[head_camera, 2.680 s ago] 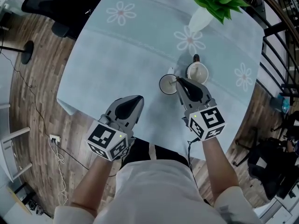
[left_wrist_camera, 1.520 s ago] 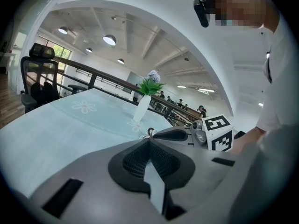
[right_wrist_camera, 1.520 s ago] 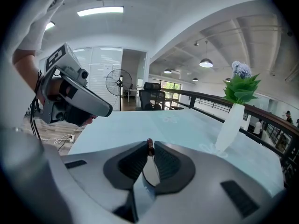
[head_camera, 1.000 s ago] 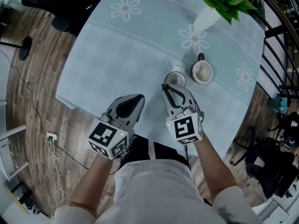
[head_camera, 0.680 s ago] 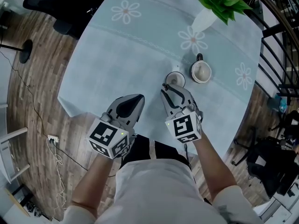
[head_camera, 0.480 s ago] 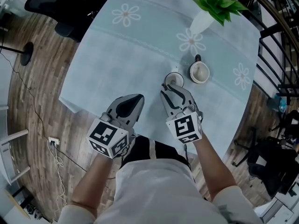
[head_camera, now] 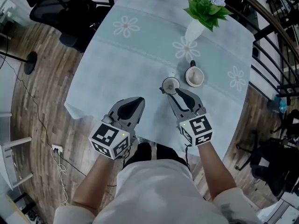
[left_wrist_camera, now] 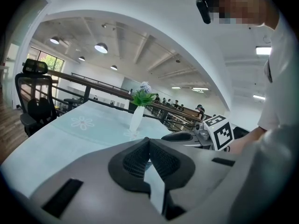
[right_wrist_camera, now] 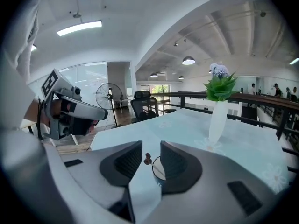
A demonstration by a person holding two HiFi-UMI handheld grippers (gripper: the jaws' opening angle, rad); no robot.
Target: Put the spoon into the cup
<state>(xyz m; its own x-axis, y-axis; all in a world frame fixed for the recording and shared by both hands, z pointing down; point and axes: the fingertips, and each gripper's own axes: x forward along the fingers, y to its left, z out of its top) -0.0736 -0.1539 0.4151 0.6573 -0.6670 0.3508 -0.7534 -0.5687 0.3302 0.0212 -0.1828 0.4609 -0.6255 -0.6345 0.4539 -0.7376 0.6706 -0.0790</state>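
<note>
A small white cup (head_camera: pixel 170 84) stands on the pale blue tablecloth (head_camera: pixel 126 64), and the spoon (head_camera: pixel 163 89) leans in it with its dark handle end pointing back at me. My right gripper (head_camera: pixel 172 93) hovers just short of the cup and its jaws are opening. In the right gripper view the spoon's handle tip (right_wrist_camera: pixel 148 159) stands in the gap of the right gripper (right_wrist_camera: pixel 151 156) with neither pad touching it, above the cup (right_wrist_camera: pixel 158 170). My left gripper (head_camera: pixel 136 101) hangs over the table's near side, and in its own view the left gripper (left_wrist_camera: pixel 148 143) is shut and empty.
A second white mug (head_camera: pixel 195 76) with a dark handle stands right of the cup. A white vase with a green plant (head_camera: pixel 196 27) stands at the table's far side. An office chair (head_camera: pixel 65 13) stands beyond the far left corner. Wooden floor surrounds the table.
The right gripper's jaws have spread and let go of the spoon, which now rests in the cup. Both grippers have lifted a little, and the right one has rolled.
</note>
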